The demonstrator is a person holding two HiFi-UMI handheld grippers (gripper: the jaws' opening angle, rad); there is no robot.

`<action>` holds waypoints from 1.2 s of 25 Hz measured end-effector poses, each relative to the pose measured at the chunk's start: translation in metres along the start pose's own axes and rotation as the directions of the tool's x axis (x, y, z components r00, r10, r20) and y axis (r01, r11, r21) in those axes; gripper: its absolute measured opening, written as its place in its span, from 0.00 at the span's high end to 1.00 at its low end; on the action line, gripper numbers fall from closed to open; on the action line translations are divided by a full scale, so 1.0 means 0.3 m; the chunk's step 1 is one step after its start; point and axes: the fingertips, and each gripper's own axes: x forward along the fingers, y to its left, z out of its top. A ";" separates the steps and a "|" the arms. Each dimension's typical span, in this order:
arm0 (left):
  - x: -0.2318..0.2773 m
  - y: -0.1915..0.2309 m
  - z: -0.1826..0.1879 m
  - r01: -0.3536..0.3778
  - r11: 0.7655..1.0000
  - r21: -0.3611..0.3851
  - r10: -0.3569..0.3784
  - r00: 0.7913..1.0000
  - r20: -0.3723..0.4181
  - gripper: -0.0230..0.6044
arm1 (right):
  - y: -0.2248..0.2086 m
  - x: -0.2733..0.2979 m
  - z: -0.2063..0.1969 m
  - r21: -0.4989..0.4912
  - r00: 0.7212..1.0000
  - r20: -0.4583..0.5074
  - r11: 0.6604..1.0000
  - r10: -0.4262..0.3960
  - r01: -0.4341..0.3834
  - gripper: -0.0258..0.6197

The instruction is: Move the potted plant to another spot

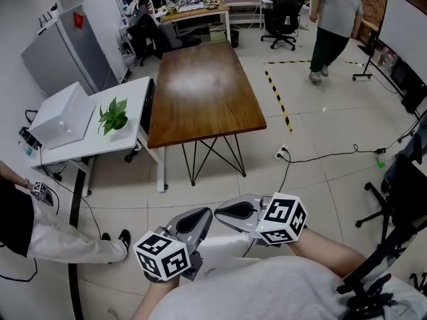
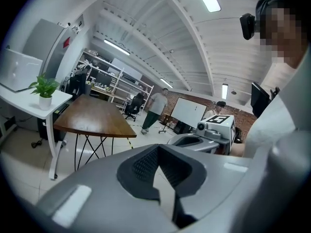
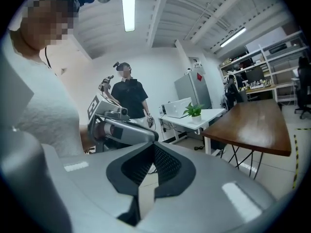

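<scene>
The potted plant (image 1: 113, 117), green leaves in a small white pot, stands on the white desk (image 1: 135, 89) at the left, beside a white box (image 1: 63, 115). It also shows small in the left gripper view (image 2: 44, 89) and in the right gripper view (image 3: 194, 111). Both grippers are held close to my body, far from the plant, over the floor. My left gripper (image 1: 200, 219) (image 2: 158, 152) is shut with nothing between its pads. My right gripper (image 1: 230, 211) (image 3: 151, 152) is shut and empty too, its tip next to the left one.
A brown wooden table (image 1: 203, 92) on thin black legs stands next to the white desk. A person (image 1: 27, 225) stands at the left, another person (image 1: 333, 19) walks at the back. An office chair (image 1: 400, 205) is at the right. A cable (image 1: 333, 155) lies on the tiled floor.
</scene>
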 end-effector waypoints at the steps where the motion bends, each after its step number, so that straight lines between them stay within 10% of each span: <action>1: -0.012 -0.011 0.003 0.010 1.000 0.010 -0.010 1.000 -0.008 0.97 | 0.014 0.000 0.010 0.004 1.000 0.006 1.000 -0.012 0.012 0.96; 30: -0.257 -0.001 -0.006 0.114 0.991 0.074 -0.108 0.991 -0.080 0.97 | 0.168 0.082 0.065 0.085 0.973 0.053 0.972 -0.226 0.221 0.96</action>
